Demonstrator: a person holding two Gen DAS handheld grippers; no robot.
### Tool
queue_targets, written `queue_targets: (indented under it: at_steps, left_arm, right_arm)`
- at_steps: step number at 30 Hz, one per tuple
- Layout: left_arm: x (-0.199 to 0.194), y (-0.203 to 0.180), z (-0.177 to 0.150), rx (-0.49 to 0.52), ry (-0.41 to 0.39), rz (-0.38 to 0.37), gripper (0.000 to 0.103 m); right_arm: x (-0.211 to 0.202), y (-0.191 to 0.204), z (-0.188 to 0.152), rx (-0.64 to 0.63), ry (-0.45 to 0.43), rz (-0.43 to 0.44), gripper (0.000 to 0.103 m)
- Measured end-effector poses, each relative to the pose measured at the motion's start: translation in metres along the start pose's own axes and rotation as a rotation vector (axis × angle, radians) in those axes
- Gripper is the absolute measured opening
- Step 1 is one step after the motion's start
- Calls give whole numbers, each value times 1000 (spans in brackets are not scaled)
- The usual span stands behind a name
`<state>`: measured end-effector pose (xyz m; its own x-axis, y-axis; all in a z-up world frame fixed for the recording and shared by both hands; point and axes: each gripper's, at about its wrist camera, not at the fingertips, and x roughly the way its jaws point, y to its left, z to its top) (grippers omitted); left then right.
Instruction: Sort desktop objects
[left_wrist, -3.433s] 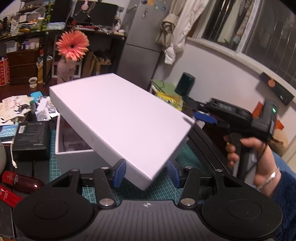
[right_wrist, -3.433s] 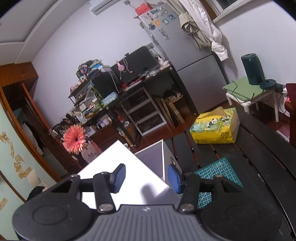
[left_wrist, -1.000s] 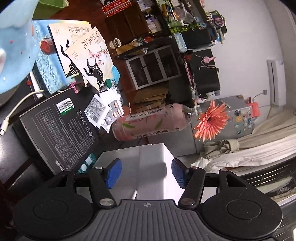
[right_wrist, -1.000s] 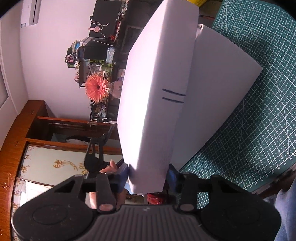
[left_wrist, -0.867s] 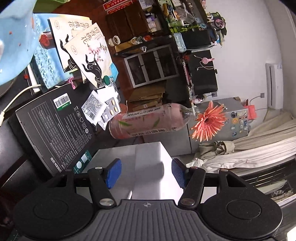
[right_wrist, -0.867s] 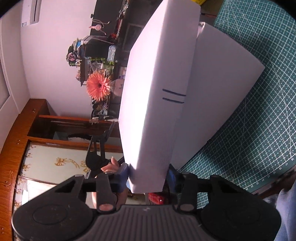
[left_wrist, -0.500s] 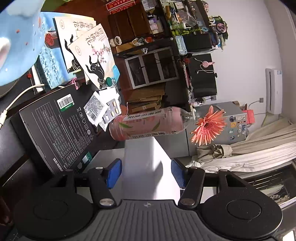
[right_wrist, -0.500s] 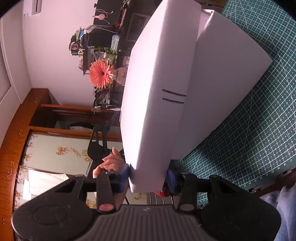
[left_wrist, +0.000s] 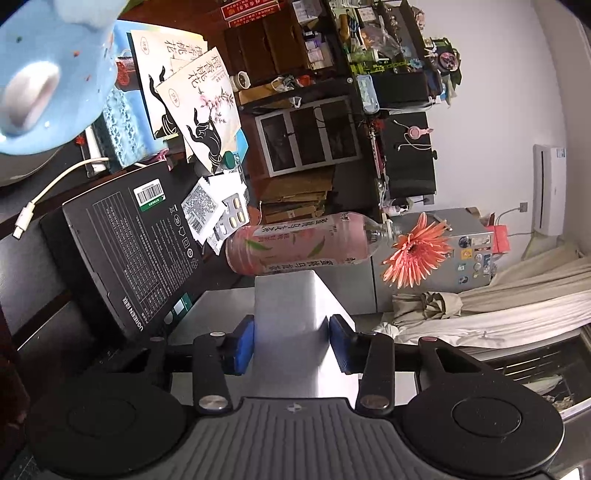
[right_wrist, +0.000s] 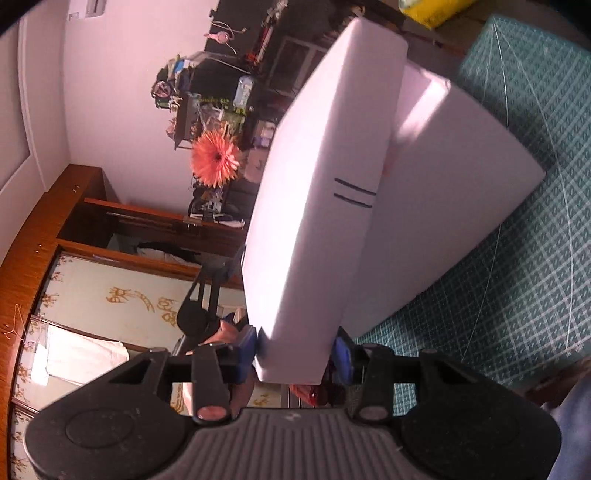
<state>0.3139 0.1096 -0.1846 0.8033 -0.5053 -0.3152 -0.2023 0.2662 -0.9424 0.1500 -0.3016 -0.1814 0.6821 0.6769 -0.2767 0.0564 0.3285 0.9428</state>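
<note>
The right gripper pinches the near end of a flat white cardboard box lid, its blue-padded fingers pressed against both faces. The lid stands on edge, tilted over the white box base, which lies on the green gridded cutting mat on the table.

In the left wrist view, the left gripper has its fingers closed on the far end of the same lid, so both grippers carry it between them. Beyond it lie a black printed carton, a pink drink bottle holding an orange gerbera flower, and loose papers.

The lid looks light and fairly stiff, but thin-walled card can dent or bow under a hard squeeze, and its smooth surface may slip in the pads. Holding it by the two short ends, as now, seems sound. Whether it is going onto the base or coming off cannot be told.
</note>
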Motion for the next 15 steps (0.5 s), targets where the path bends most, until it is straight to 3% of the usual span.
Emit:
queue_targets:
  at_steps: [8, 15]
  left_arm:
    - [-15, 1, -7, -13, -34, 4, 41]
    - [-26, -6, -19, 15, -33, 2, 41]
  right_arm:
    - [-7, -1, 3, -23, -13, -12, 44]
    - [-24, -1, 14, -45, -83, -12, 45]
